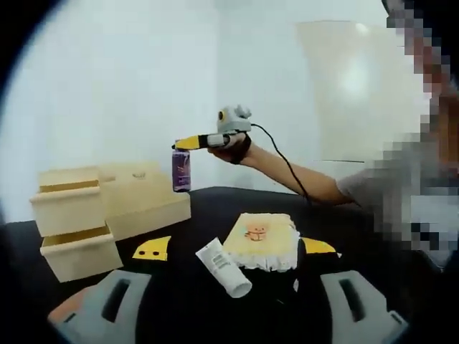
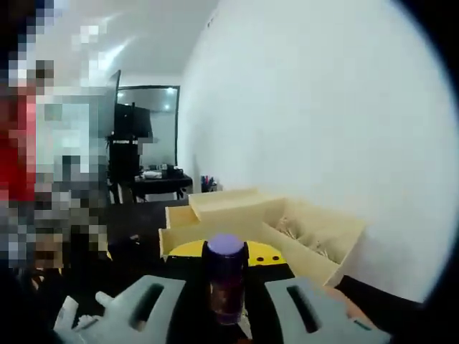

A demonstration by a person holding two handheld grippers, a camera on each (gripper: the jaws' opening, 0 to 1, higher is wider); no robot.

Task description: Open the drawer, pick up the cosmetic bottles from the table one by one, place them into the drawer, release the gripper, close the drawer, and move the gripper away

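**Purple bottle in the air, drawer mouth narrow**

The right gripper (image 1: 188,142) is holding the purple bottle (image 1: 181,170) clamped between its jaws, carrying it above the wooden drawer unit (image 1: 115,204) at the left end of the black table (image 1: 358,222). In the right gripper view the bottle (image 2: 226,279) is standing upright between the jaws, with the open drawer (image 2: 215,233) just beyond it. The left gripper (image 1: 222,304) is idling with its jaws apart over the table's near edge, gripping nothing. A white tube (image 1: 222,266) is lying near the middle, beside a cream cloth (image 1: 262,240). The risks: the bottle is hanging by its cap end, so it may be swinging and clipping the drawer front, or tipping on release.
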